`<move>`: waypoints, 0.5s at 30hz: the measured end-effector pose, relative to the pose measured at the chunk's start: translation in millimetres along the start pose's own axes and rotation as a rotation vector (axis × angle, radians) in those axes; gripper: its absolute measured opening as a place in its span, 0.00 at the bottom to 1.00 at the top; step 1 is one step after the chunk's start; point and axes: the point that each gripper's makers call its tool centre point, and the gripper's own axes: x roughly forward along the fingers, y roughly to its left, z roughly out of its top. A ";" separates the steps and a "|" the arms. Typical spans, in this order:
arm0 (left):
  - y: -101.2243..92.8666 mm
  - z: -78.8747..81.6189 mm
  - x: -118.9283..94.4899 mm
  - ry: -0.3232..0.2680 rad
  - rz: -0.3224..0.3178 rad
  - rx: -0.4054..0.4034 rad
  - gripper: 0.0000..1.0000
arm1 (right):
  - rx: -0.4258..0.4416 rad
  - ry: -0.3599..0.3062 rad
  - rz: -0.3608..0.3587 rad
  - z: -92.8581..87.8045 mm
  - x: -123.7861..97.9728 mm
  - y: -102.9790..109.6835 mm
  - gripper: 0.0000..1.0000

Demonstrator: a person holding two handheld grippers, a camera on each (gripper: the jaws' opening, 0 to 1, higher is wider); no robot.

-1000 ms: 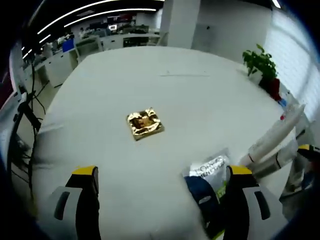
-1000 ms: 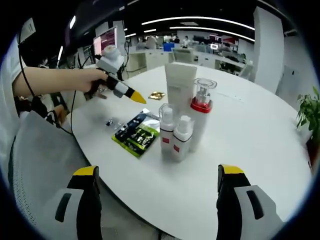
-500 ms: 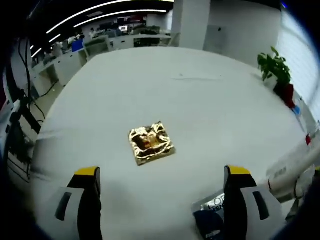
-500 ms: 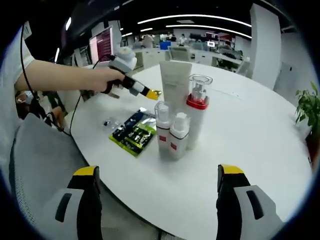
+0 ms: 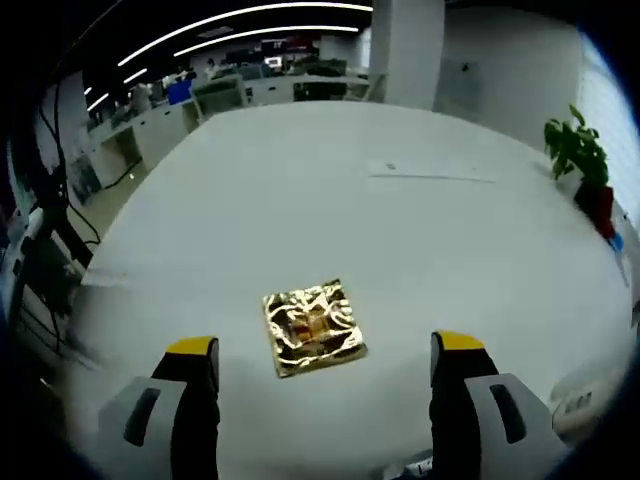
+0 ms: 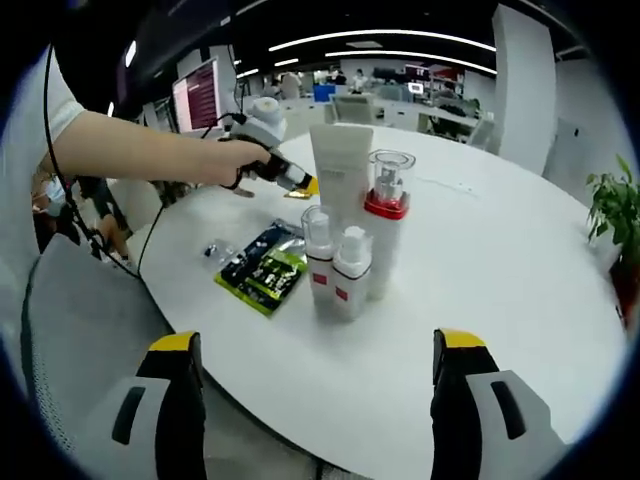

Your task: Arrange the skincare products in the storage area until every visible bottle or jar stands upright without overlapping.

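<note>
Left gripper (image 5: pixel 318 360) hangs low over the white table (image 5: pixel 400 230), jaws spread wide with nothing between them, and a crumpled gold foil packet (image 5: pixel 312 327) lies flat on the table right between the yellow tips. A potted plant (image 5: pixel 580 160) sits at the far right edge of the table.

Over in the right gripper view, the right gripper (image 6: pixel 318 355) is also wide apart and empty, held back from the near rim of the table. The skincare products stand in a tight cluster mid-table, all upright: a tall white tube (image 6: pixel 340 170) at the back, a clear-capped bottle with a red collar (image 6: pixel 385 215) just beside it, and two small white bottles with red labels, one with a clear cap (image 6: pixel 318 258) and one with a white pump top (image 6: pixel 351 275), touching side by side in front. A flat green and dark sachet (image 6: pixel 262 272) lies on the table just left of them. The person's hand (image 6: pixel 235 165) holds the left gripper out past the tube, its yellow tip near the gold packet.
</note>
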 end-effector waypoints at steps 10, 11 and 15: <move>9.7 -2.6 11.5 0.035 0.070 0.023 0.71 | 0.014 0.003 -0.006 -1.1 -0.2 -2.3 0.94; 10.0 -2.7 13.3 0.038 0.067 0.021 0.70 | 0.015 0.004 -0.006 -1.5 -0.1 -2.3 0.94; 8.9 -7.8 15.7 0.066 0.061 0.043 0.62 | 0.016 0.007 -0.007 -2.0 0.0 -2.7 0.94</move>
